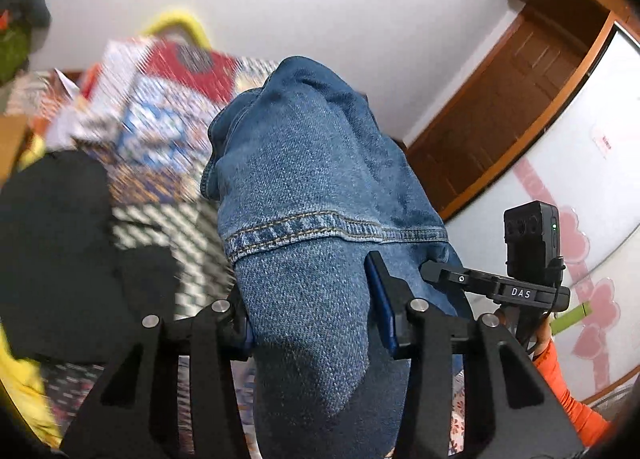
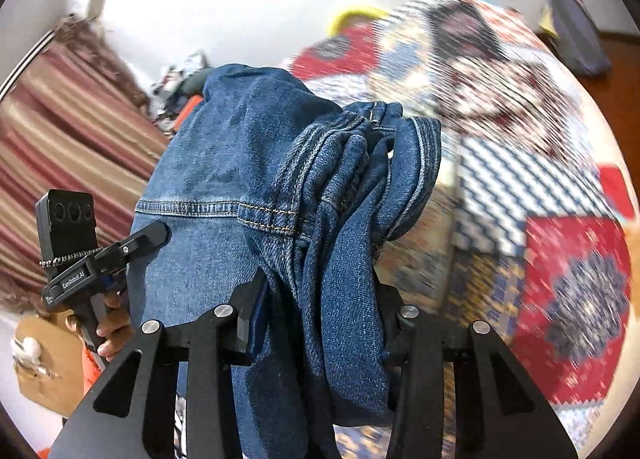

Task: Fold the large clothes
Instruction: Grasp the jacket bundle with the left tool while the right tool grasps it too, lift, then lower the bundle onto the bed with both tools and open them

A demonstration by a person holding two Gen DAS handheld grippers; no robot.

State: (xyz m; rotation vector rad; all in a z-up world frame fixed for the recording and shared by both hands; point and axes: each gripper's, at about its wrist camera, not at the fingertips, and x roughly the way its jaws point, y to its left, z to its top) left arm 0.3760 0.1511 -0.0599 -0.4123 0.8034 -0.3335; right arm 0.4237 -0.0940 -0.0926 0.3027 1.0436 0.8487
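A pair of blue denim jeans (image 1: 312, 179) is held up in the air and fills the middle of both wrist views. My left gripper (image 1: 310, 299) is shut on a thick fold of the denim, near a stitched seam. My right gripper (image 2: 320, 291) is shut on a bunched part of the same jeans (image 2: 248, 147), where several folds and a waistband hang over the fingers. Each view shows the other gripper at its edge: the right gripper (image 1: 440, 273) in the left wrist view and the left gripper (image 2: 154, 233) in the right wrist view.
A patterned patchwork bedspread (image 2: 560, 259) lies below and behind, blurred. A black garment (image 1: 60, 251) and a yellow cloth (image 1: 24, 391) lie on it at the left. A wooden door (image 1: 500, 111), a white wardrobe (image 1: 580, 179) and a striped curtain (image 2: 60, 139) surround the bed.
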